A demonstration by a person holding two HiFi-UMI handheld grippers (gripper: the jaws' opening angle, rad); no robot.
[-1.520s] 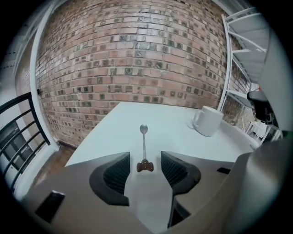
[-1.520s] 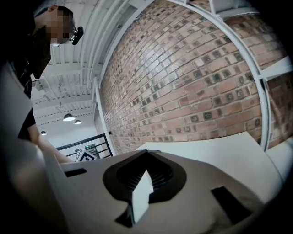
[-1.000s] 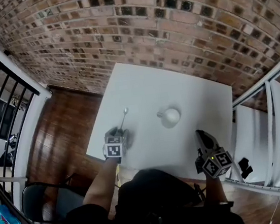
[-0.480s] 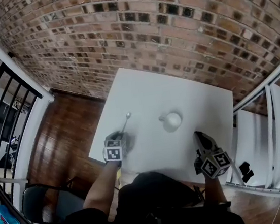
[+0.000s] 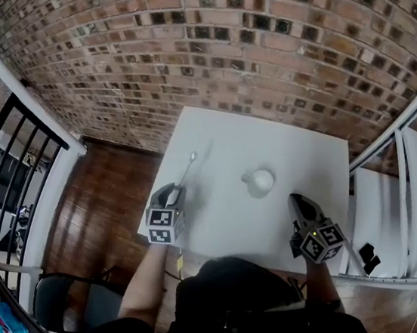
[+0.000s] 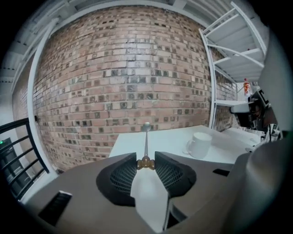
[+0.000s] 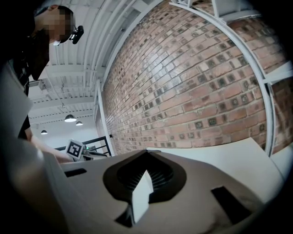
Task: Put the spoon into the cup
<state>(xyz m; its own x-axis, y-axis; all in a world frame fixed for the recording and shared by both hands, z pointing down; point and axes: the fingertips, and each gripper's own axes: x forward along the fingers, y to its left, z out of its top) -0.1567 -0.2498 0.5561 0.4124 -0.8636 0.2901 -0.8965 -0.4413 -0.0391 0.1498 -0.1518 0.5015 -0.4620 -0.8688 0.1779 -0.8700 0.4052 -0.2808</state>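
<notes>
A metal spoon (image 6: 146, 137) with a small brown knob at its handle end is off the white table (image 5: 281, 141). My left gripper (image 6: 146, 162) is shut on that knob, and the spoon's bowl points away toward the brick wall. In the head view the spoon (image 5: 189, 168) sticks out ahead of the left gripper (image 5: 172, 197), over the table's left part. The white cup (image 5: 260, 182) stands upright mid-table, right of the spoon; the left gripper view has the cup (image 6: 199, 144) ahead to the right. My right gripper (image 5: 299, 207) hovers at the table's near right edge, shut and holding nothing (image 7: 147, 153).
A brick wall (image 5: 254, 49) runs behind the table. A black railing (image 5: 2, 158) stands at the left over a wooden floor. A white metal shelf rack (image 5: 400, 175) is close on the right. A dark chair (image 5: 66, 302) sits at the lower left.
The left gripper closed on the spoon's handle end and rose, lifting the spoon off the table. The right gripper stayed almost still.
</notes>
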